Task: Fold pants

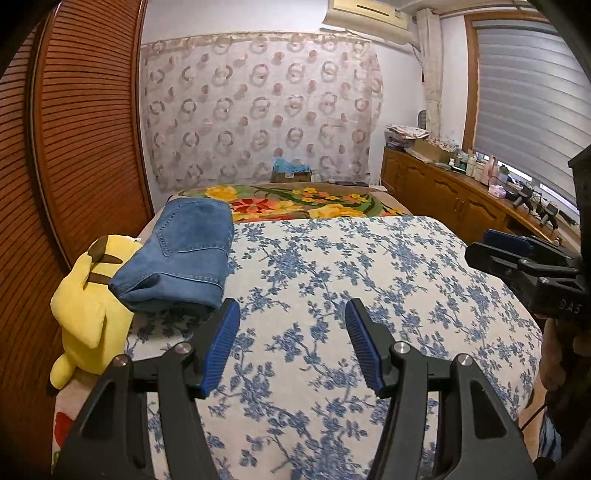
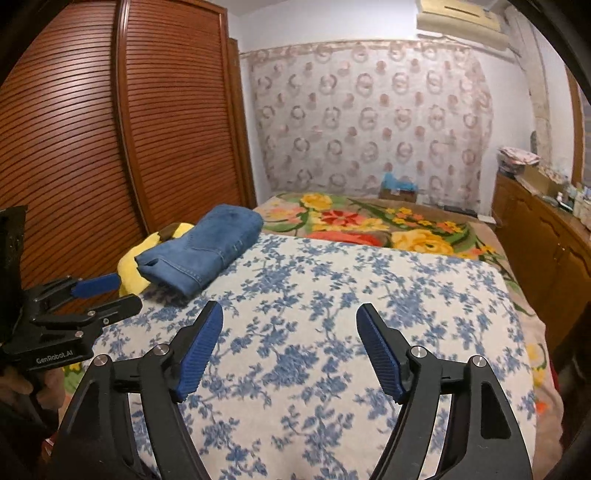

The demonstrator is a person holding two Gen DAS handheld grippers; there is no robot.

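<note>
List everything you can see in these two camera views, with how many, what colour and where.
jeans: one pair, blue denim, folded, on the bed's left side
plush toy: one, yellow with brown-tipped ears, at the left bed edge, touching the jeans
floral sheet: one, white with blue flowers, covering the near bed
flower blanket: one, yellow, red and green, far end of the bed
wardrobe doors: brown slatted wood, left wall
patterned curtain: one, pale with pink rings, back wall
air conditioner: one, cream, top of the back wall
wooden cabinets: brown, right wall, cluttered top
left tool: black, blue pads, open, empty
right tool: black, blue pads, open, empty
</note>
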